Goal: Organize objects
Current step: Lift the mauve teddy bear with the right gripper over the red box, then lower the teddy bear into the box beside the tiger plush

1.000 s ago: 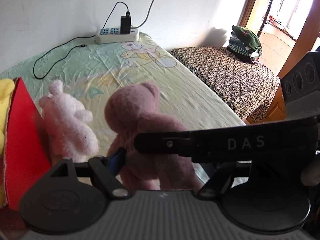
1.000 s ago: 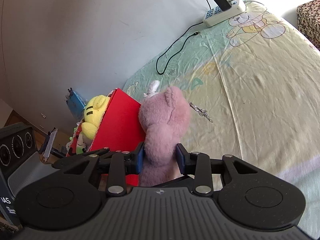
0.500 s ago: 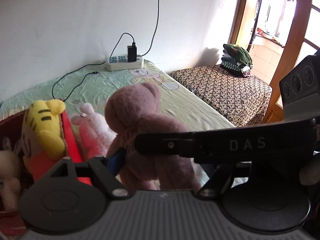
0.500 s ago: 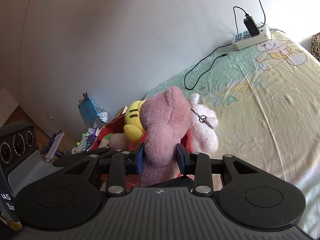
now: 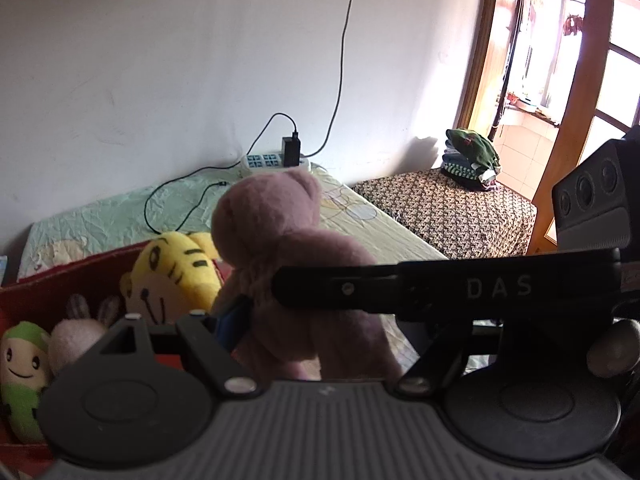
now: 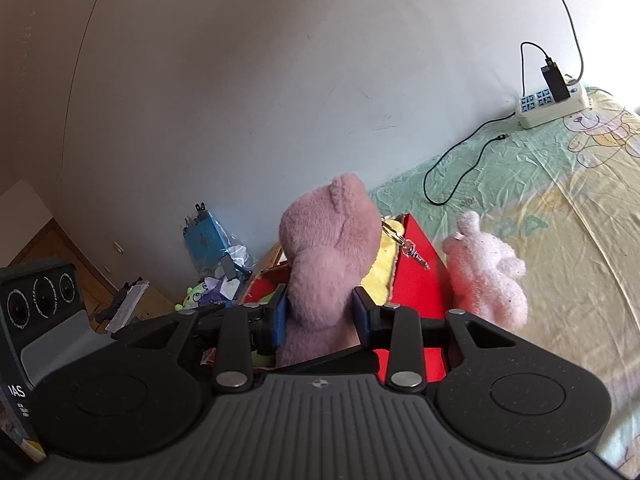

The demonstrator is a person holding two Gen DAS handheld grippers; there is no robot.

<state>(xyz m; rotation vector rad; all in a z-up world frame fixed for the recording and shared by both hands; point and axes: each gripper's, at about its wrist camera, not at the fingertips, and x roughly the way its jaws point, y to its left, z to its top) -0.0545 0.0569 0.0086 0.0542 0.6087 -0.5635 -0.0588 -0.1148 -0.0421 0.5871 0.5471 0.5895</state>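
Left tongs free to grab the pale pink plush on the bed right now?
Probably not. The left tongs look occupied: the mauve bear fills the gap, and the right tongs also clamp it. The pale pink plush sits behind the red box.

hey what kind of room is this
Likely a bedroom: a bed with a cartoon-bear sheet against the wall, plush toys in a red box, and folded clothes by the doorway.

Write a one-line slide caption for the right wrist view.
Right gripper clamps a mauve teddy bear above a red toy box, a pale pink plush beside it.
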